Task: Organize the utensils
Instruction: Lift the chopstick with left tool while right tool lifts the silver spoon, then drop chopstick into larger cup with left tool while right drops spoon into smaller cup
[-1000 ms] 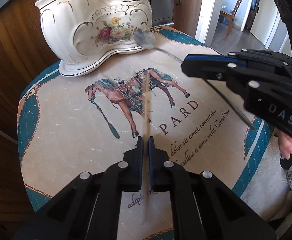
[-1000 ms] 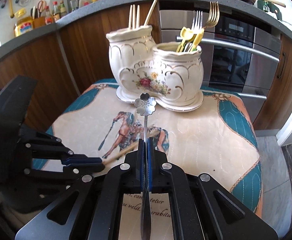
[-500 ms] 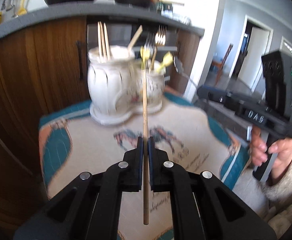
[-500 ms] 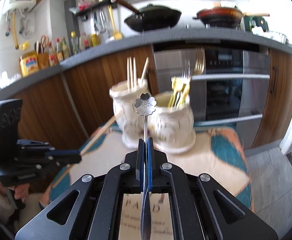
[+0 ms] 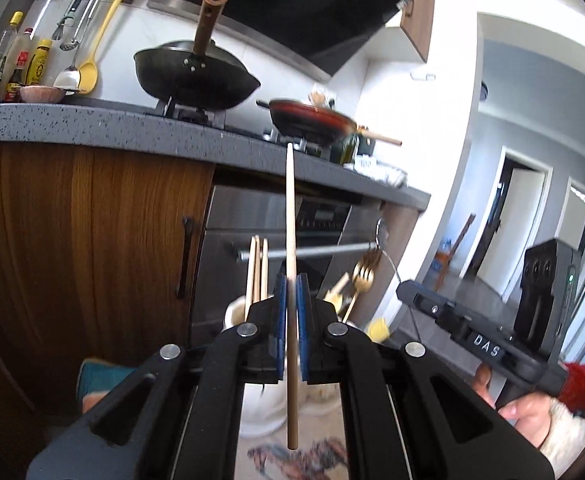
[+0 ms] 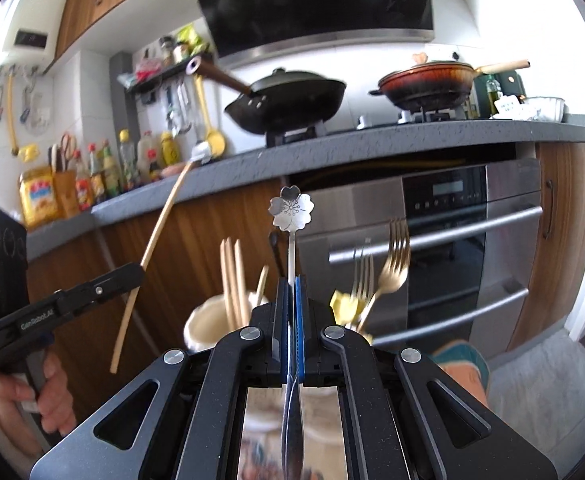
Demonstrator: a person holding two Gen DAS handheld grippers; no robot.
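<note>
- We see the left gripper [image 5: 290, 300] clamped on a single wooden chopstick [image 5: 291, 240], its blue pads pressed to the stick near mid-length; the tip rises in front of the grey kitchen counter [image 5: 92, 128], the butt hangs below the jaws.
- From the right wrist view, the same chopstick [image 6: 152, 248] slants up from the left gripper [image 6: 134, 272], held in a person's left hand [image 6: 48, 392] at the left edge of frame.
- We find the right gripper [image 6: 291, 292] closed on a silver spoon [image 6: 291, 216], its flower-shaped end standing upright above the jaws and its shaft running down between the blue pads.
- In the left wrist view the right gripper [image 5: 404, 292] reaches in from the right, the person's right hand [image 5: 520, 412] on its grip.
- The white ceramic utensil holder [image 6: 206, 320] sits low in both views, largely hidden behind the gripper bodies. We make out three chopsticks [image 6: 232, 276] upright in its left compartment and gold forks [image 6: 392, 264] in its right one, blurred.
- A corner of the teal-bordered table mat [image 5: 100, 376] shows beneath the holder; we cannot tell more of the table.
- Behind, a black wok [image 5: 192, 76] and a red pan [image 5: 312, 120] stand on the stove, above a steel oven [image 6: 472, 232].
</note>
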